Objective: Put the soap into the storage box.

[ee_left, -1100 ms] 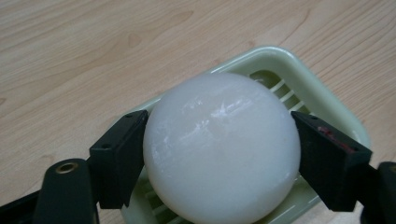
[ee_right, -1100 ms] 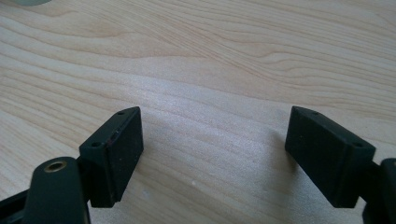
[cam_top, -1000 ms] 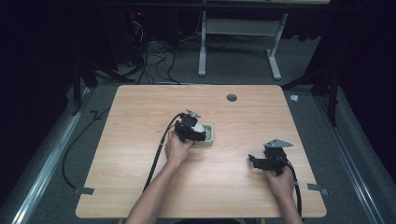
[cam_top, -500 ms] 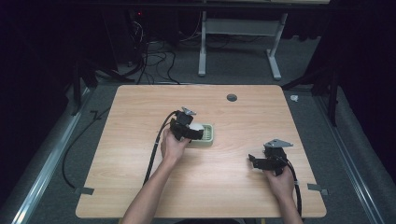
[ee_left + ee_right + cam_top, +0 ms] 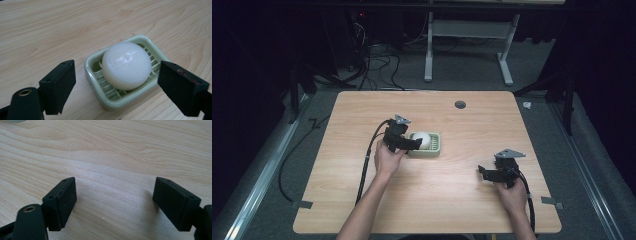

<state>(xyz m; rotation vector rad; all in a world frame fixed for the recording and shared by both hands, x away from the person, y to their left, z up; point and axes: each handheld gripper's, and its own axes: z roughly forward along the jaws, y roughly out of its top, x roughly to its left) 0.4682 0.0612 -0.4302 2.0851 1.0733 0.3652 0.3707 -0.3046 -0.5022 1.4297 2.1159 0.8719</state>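
Left gripper (image 5: pixel 116 82) gapes wide, holding nothing, just short of the soap (image 5: pixel 126 65) in its dish (image 5: pixel 93 66); right gripper (image 5: pixel 113 202) gapes empty over bare table (image 5: pixel 112 152).

Bare table (image 5: pixel 462 190) all round; sole obstacle the dish (image 5: pixel 434 148) with soap (image 5: pixel 421 139), at ten o'clock from right gripper (image 5: pixel 482 171).

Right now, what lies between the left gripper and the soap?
Nothing: in the left gripper view, the open left gripper faces the soap, which sits in its green dish.
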